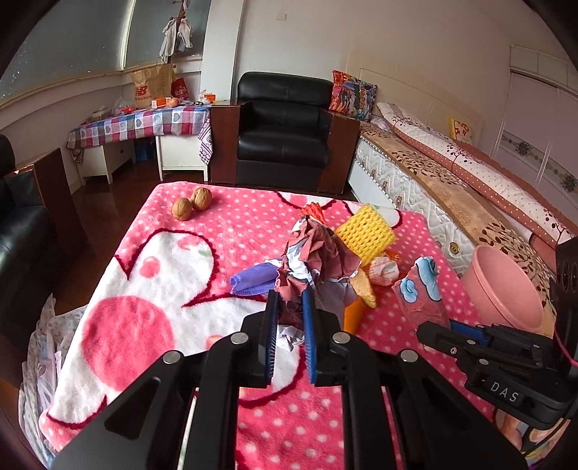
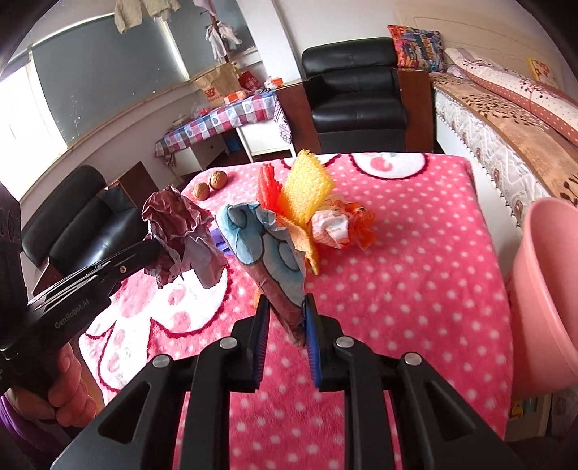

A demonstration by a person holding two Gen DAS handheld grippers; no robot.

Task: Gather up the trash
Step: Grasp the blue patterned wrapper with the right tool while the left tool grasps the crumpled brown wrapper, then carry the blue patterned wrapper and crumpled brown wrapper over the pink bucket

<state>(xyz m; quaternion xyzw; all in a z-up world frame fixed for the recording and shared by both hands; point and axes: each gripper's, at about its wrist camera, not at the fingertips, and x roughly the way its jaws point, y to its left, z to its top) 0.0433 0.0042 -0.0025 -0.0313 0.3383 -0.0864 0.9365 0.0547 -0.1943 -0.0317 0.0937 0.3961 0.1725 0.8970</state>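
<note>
Home bedroom: bed [image 1: 451, 170], black armchair [image 1: 285, 126], hanging clothes [image 1: 177, 32], checked-cloth desk [image 1: 144, 123].

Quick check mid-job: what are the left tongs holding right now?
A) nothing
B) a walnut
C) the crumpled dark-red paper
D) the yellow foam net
C: in the left wrist view the left tongs are clamped on the crumpled dark-red paper, and the right wrist view shows that paper lifted off the pink blanket; the yellow foam net and the walnuts lie ungripped.
</note>
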